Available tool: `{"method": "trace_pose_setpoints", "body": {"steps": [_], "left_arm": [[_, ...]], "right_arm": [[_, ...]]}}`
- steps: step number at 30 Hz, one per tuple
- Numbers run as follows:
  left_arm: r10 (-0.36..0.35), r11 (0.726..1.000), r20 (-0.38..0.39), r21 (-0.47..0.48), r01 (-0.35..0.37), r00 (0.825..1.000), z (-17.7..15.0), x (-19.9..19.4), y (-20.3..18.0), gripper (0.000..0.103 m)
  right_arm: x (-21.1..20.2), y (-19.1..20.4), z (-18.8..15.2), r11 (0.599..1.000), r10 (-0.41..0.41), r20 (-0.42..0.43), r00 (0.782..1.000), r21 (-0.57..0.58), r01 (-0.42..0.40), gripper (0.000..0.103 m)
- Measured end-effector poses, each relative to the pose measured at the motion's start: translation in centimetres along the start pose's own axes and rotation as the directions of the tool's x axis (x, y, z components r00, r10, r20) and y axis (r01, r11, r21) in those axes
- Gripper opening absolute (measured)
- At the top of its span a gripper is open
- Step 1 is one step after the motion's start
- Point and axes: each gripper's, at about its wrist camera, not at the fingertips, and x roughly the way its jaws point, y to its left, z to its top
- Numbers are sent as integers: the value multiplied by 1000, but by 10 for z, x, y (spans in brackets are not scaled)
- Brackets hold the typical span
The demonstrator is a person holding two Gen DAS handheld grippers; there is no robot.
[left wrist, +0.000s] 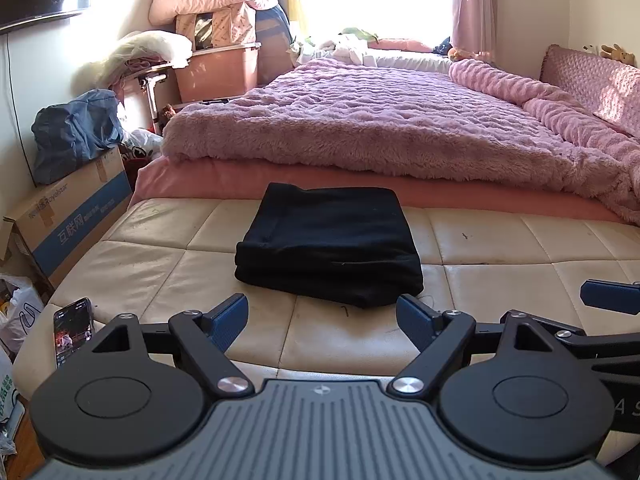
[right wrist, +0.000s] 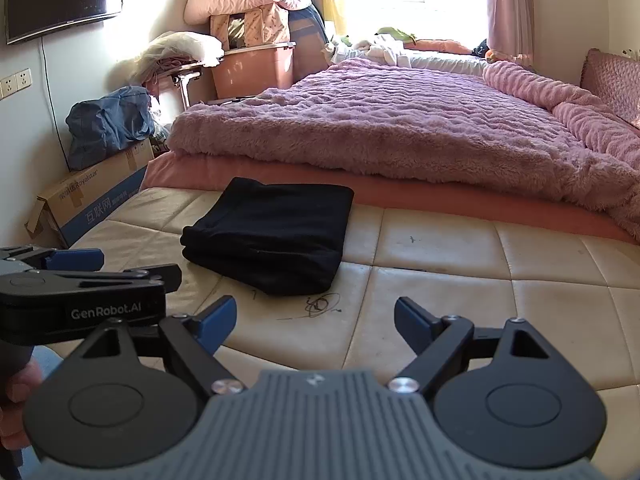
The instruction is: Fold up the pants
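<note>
Spread, empty left tongs (left wrist: 322, 320) before folded pants (left wrist: 330, 242), layers indistinct.

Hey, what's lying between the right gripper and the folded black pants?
Only bare cream quilted leather cushion with a dark pen scribble on it, seen in the right wrist view between the right gripper and the folded black pants.

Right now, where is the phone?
In the left wrist view, the phone lies at the cream bench's near left edge, left of the open left claw.
</note>
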Motion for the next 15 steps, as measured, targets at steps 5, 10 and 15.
{"method": "trace_pose_setpoints", "body": {"steps": [5,10,15], "left_arm": [[3,1000,-1,-3,-3,1000,0,0,0,98],[3,1000,-1,-3,-3,1000,0,0,0,98],[-2,1000,-4,-7,2,1000,-1,0,0,98]], "right_arm": [[1,-1,0,1000,2,-4,1000,5,-2,82],[1,-2,0,1000,4,-3,1000,9,-4,82],[1,-4,0,1000,9,-6,1000,26,-9,82]]}}
